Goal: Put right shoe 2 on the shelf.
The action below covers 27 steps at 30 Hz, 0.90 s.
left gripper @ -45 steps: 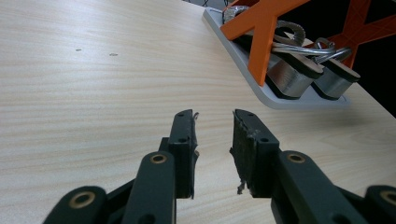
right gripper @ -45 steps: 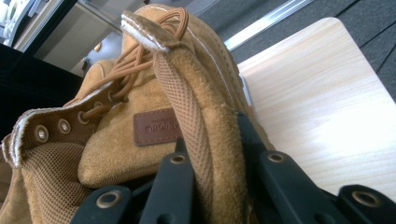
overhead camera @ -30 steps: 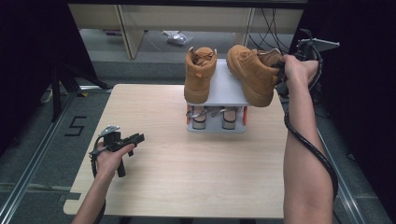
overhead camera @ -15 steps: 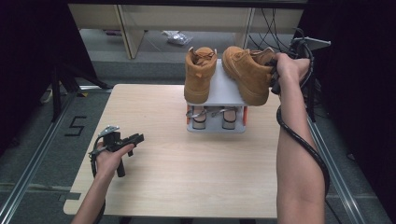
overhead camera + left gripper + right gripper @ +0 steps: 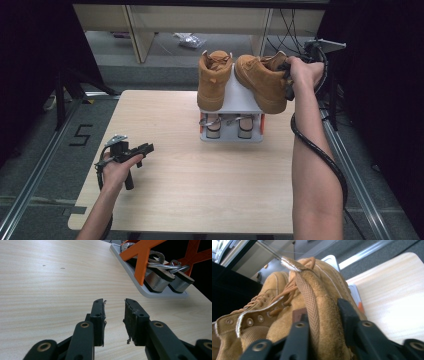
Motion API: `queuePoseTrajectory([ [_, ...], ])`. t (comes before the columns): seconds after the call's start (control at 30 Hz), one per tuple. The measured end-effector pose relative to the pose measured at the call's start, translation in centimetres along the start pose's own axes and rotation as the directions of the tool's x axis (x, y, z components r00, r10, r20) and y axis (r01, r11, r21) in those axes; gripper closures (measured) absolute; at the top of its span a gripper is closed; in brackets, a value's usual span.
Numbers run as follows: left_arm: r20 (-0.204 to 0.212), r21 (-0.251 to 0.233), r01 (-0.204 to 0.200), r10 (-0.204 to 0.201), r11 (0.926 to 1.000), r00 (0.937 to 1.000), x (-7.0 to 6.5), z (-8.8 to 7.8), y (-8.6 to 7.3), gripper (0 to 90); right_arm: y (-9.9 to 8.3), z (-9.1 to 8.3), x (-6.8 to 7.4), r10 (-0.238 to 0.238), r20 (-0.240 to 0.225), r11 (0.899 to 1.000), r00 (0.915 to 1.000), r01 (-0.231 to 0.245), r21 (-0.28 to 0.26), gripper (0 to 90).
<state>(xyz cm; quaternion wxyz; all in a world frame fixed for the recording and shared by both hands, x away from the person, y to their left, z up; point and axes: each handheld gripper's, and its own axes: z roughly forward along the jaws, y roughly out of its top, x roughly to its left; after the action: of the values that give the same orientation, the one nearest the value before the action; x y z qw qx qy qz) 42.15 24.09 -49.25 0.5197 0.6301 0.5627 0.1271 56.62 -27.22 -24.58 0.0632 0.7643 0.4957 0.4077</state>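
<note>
Setting the right boot (image 5: 260, 80) squarely on the top shelf of the shoe rack (image 5: 235, 100), beside the left boot (image 5: 214, 80), was the step in hand, and doing it well meant letting go only once the sole lay flat and parallel to its mate. Compared with a second before, that boot had swung inward, closer to the other. The right gripper (image 5: 322, 317) straddled the boot's collar (image 5: 312, 290), and its jaws had just been opening, with the collar between them. The left gripper (image 5: 114, 315) rested on the table (image 5: 200, 190), jaws spread and empty, near the sandals (image 5: 162, 277) below.
</note>
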Motion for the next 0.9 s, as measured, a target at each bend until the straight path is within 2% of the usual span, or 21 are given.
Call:
queuePoseTrajectory([
  [0.1, 0.004, -0.002, -0.003, 0.003, 1.0, 1.0, -0.1, 0.1, -0.1, 69.0, -0.2, -0.1, 0.1, -0.034, -0.025, 0.999, 0.9991, 0.033, -0.035, 56.8],
  [0.17, 0.0, 0.003, -0.006, 0.006, 1.0, 1.0, -0.1, 0.0, -0.1, 68.9, -0.2, -0.5, 0.0, -0.075, -0.038, 0.995, 0.9964, 0.072, -0.075, 50.0],
  [0.2, 0.002, 0.002, -0.006, 0.006, 1.0, 1.0, -0.1, 0.0, -0.1, 68.9, -0.2, -0.8, 0.1, -0.065, -0.047, 0.995, 0.9968, 0.062, -0.076, 46.5],
  [0.23, 0.006, -0.002, -0.005, 0.005, 1.0, 1.0, -0.1, 0.0, -0.1, 68.9, -0.2, -1.2, 0.0, -0.092, -0.043, 0.992, 0.9948, 0.088, -0.086, 44.6],
  [0.27, 0.005, -0.002, -0.003, 0.003, 1.0, 1.0, -0.1, 0.0, -0.1, 68.9, -0.2, -1.6, 0.0, -0.089, -0.045, 0.991, 0.995, 0.084, -0.104, 44.0],
  [0.33, -0.001, 0.001, -0.002, 0.002, 1.0, 1.0, -0.1, 0.0, -0.1, 68.9, 0.0, -2.4, -0.5, -0.12, -0.051, 0.982, 0.9915, 0.111, -0.15, 43.7],
  [0.4, -0.002, 0.0, -0.001, 0.001, 1.0, 1.0, 0.0, -0.1, -0.1, 68.8, 0.2, -3.3, -1.1, -0.108, -0.072, 0.982, 0.9916, 0.095, -0.163, 44.2],
  [0.5, -0.006, -0.004, 0.0, 0.0, 1.0, 1.0, 0.0, -0.2, 0.0, 68.9, 0.0, -4.7, -2.5, -0.113, -0.066, 0.978, 0.9914, 0.099, -0.185, 55.1],
  [0.57, -0.005, -0.005, -0.001, 0.001, 1.0, 1.0, 0.0, -0.2, 0.0, 68.8, -0.3, -5.2, -4.0, -0.106, -0.068, 0.979, 0.9921, 0.092, -0.18, 63.2],
  [0.63, -0.005, -0.007, -0.002, 0.002, 1.0, 1.0, 0.0, -0.3, 0.1, 68.8, -0.6, -5.4, -5.5, -0.094, -0.051, 0.984, 0.9942, 0.085, -0.158, 73.4],
  [0.67, -0.006, -0.008, -0.003, 0.003, 1.0, 1.0, 0.0, -0.3, 0.1, 68.8, -0.9, -5.5, -6.2, -0.087, -0.05, 0.988, 0.995, 0.079, -0.136, 77.1],
  [0.7, -0.006, -0.009, -0.003, 0.003, 1.0, 1.0, 0.0, -0.3, 0.1, 68.9, -1.2, -5.3, -7.0, -0.107, -0.048, 0.988, 0.9932, 0.1, -0.122, 80.8],
  [0.77, -0.01, -0.008, -0.002, 0.002, 1.0, 1.0, 0.0, -0.3, 0.1, 68.9, -2.0, -4.9, -8.1, -0.103, -0.035, 0.993, 0.9941, 0.101, -0.059, 87.8],
  [0.9, -0.009, -0.006, -0.002, 0.002, 1.0, 1.0, 0.0, -0.3, 0.1, 68.9, -4.0, -3.7, -9.6, -0.107, -0.069, 0.994, 0.9919, 0.109, 0.027, 90.0],
])
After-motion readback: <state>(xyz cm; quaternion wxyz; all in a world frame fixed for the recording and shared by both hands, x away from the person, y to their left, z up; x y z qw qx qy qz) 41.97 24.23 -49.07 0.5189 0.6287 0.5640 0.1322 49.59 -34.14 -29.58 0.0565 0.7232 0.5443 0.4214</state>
